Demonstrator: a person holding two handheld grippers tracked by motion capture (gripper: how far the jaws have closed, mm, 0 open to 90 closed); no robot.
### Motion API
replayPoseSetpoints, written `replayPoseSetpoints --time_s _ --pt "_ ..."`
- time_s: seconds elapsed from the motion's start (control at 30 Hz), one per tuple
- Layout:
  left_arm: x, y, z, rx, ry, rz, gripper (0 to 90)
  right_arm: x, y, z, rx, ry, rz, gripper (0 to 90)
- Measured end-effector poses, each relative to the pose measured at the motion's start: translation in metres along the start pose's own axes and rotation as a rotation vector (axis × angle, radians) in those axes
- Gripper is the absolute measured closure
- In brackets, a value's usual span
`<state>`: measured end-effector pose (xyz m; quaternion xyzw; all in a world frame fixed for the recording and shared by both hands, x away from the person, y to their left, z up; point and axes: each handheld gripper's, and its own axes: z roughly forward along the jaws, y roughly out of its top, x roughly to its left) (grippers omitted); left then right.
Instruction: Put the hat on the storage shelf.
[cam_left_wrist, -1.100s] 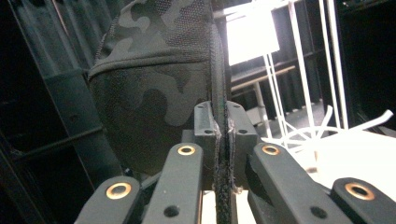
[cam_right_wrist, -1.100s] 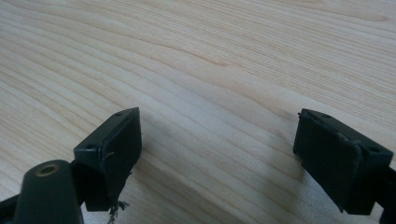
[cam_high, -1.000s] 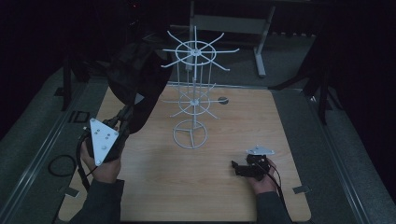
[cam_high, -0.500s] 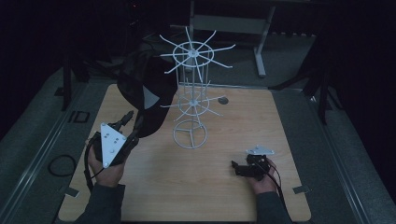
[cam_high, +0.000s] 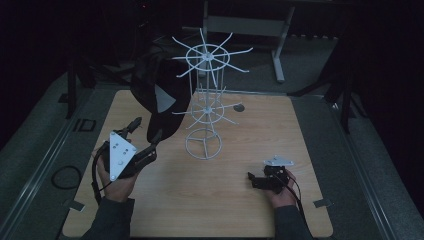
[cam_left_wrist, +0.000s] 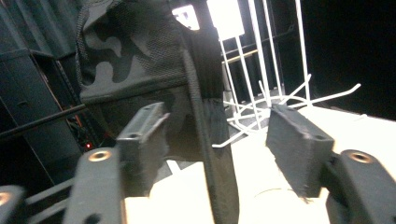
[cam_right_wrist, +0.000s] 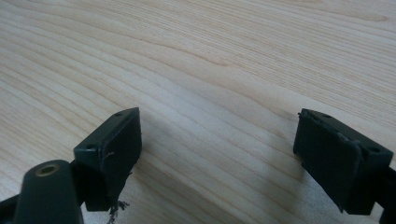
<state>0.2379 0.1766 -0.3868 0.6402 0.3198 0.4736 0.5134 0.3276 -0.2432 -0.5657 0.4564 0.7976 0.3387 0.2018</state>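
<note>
Left gripper (cam_high: 146, 135): fingers apart, bag strap (cam_left_wrist: 212, 154) between them.
Right gripper (cam_high: 251, 180): fingers apart, over tabletop (cam_high: 220, 200).
Bag (cam_high: 157, 97): hung on wire rack (cam_high: 207, 107), at 9 o'clock.

- The high view was dim: the table (cam_high: 220, 200) was lit, its surroundings nearly black.
- In the left gripper view, a blown-out white glare (cam_left_wrist: 226, 16) burned at the top, and the near tongs (cam_left_wrist: 217, 140) were soft.
- The right gripper view was bright and even, with soft shadows beneath the tongs (cam_right_wrist: 217, 149).
</note>
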Motion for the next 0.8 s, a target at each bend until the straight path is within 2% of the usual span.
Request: replayPoseSetpoints --time_s 0.1,0.13,0.23,0.27,0.37,0.4,0.47,0.5,0.8 --pt "0.0 0.001 -0.001 -0.004 0.004 -0.007 31.0 0.0 0.0 0.0 0.0 0.0 0.0 15.0" --pt "0.002 0.001 -0.001 -0.004 0.004 -0.022 28.9 0.0 0.0 0.0 0.0 0.0 0.0 15.0" --pt "0.003 0.002 -0.002 -0.001 0.001 -0.033 24.5 0.0 0.0 0.0 0.0 0.0 0.0 15.0" --pt "0.005 0.001 -0.002 0.006 -0.009 -0.052 23.0 0.0 0.0 0.0 0.0 0.0 0.0 15.0" --pt "0.006 0.001 -0.003 0.005 -0.011 -0.064 21.0 0.0 0.0 0.0 0.0 0.0 0.0 15.0" --pt "0.01 0.001 -0.005 0.01 -0.033 -0.093 20.2 0.0 0.0 0.0 0.0 0.001 0.001 15.0" --pt "0.011 0.001 -0.005 0.014 -0.046 -0.101 20.0 0.0 0.0 0.0 -0.001 0.001 0.001 15.0" --pt "0.013 0.001 -0.006 0.027 -0.065 -0.117 19.8 0.0 0.0 0.0 -0.001 0.001 0.002 15.0" --pt "0.02 -0.002 -0.006 0.049 -0.115 -0.183 20.2 0.0 0.0 0.0 -0.002 0.001 0.002 15.0"
